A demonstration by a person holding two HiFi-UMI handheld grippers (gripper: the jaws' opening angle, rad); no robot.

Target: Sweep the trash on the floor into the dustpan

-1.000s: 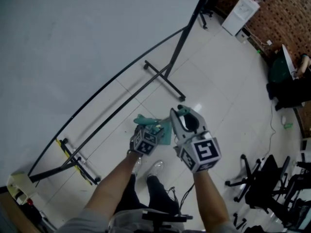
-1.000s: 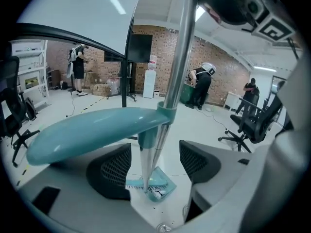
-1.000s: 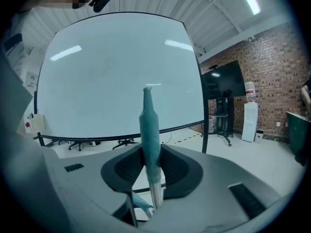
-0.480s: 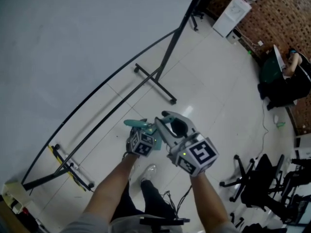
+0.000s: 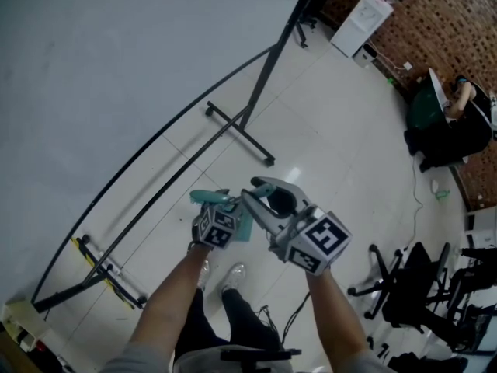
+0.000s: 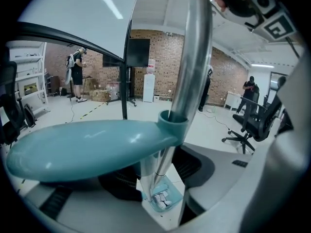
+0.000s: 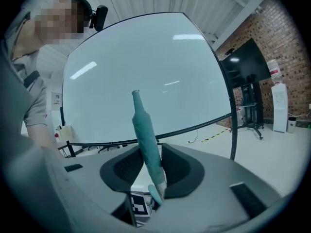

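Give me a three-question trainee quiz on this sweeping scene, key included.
1. True or false: the teal dustpan is empty.
2. What runs between the left gripper's jaws? A) a metal pole B) a rope C) a cloth
3. In the right gripper's view, what colour is the handle between its jaws?
Key: 1 false: white trash lies in it. 2 A: the jaws have just been closing on it. 3 teal: those jaws have just been opening slightly, with the handle between them.
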